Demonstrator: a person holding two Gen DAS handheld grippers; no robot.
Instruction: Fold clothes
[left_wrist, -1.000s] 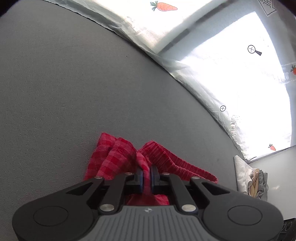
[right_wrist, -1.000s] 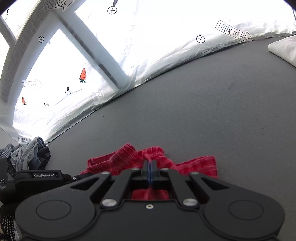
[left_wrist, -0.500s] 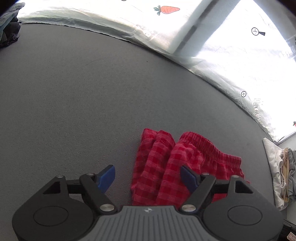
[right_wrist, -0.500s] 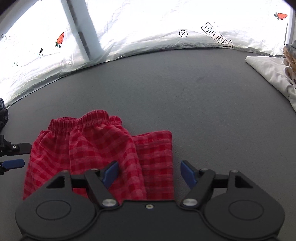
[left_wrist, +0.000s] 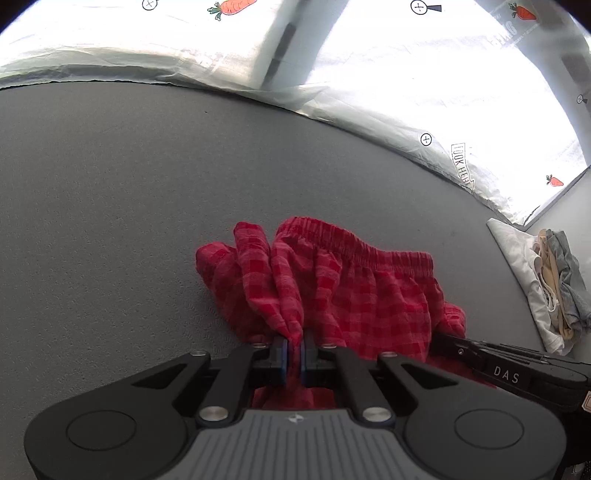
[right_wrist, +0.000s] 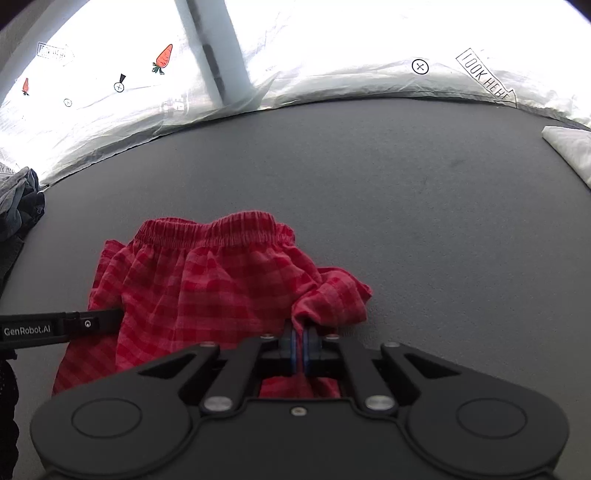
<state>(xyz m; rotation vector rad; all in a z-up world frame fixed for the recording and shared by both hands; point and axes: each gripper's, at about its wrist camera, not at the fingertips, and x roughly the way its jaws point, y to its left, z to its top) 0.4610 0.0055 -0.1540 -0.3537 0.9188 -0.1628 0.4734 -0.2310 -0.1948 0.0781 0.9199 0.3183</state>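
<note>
Red checked shorts (left_wrist: 351, 288) lie on the grey table, elastic waistband at the far side. My left gripper (left_wrist: 294, 349) is shut on a bunched fold at their near left edge. In the right wrist view the shorts (right_wrist: 207, 284) spread to the left, and my right gripper (right_wrist: 300, 345) is shut on a raised fold at their near right corner. The right gripper's body (left_wrist: 509, 373) shows at the right of the left wrist view; the left gripper's finger (right_wrist: 62, 326) shows at the left of the right wrist view.
A pile of white, beige and grey clothes (left_wrist: 543, 288) sits at the table's right edge, its white cloth (right_wrist: 570, 146) showing in the right wrist view. Dark grey clothes (right_wrist: 16, 206) are heaped at the left. A crinkled white sheet (right_wrist: 332, 85) lines the far edge.
Half a second ago both grippers were open above the flat shorts. Both have now closed on the near edge of the fabric, bunching it up.
</note>
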